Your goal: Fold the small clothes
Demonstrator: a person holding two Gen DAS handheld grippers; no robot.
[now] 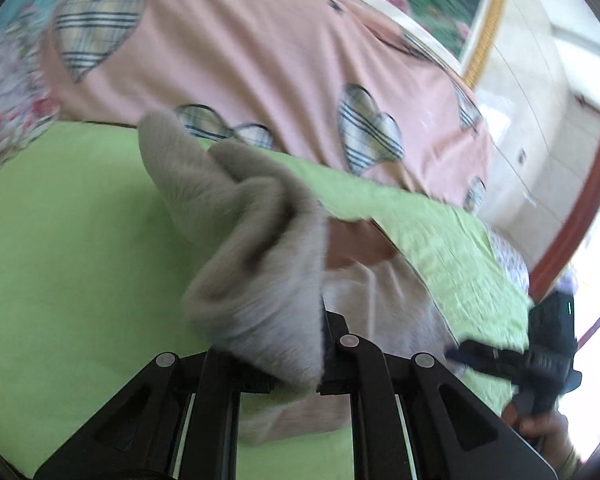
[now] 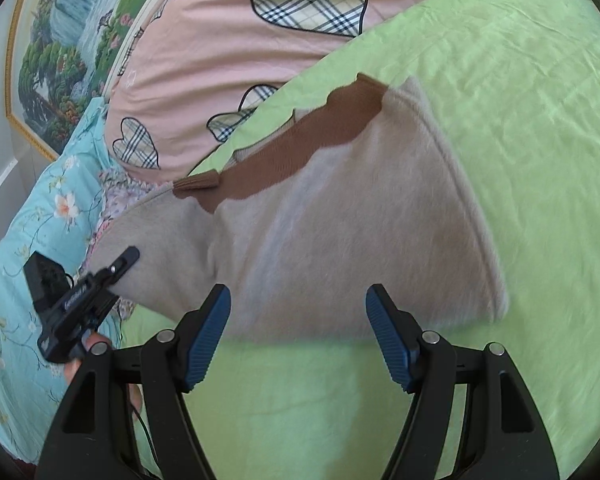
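Fuzzy beige knit garment with brown collar band (image 2: 340,216), mostly flat on green bedsheet (image 2: 520,120); left gripper (image 1: 300,364) clamped on its raised sleeve; right gripper (image 2: 298,336) agape, empty, near hem; folding barely begun, body unfolded.

Beige fuzzy sweater (image 2: 340,240), brown band across its collar at 12 o'clock. Lime-green sheet (image 2: 520,140) beneath it. Salmon-pink quilt (image 2: 204,40) up at 11 o'clock, dotted with plaid hearts in cream, black and blue. Turquoise floral blanket (image 2: 28,208) over at 9 o'clock. Right tool (image 2: 298,336): black frame, blue ribbed pads. Left tool (image 1: 320,364): black too.
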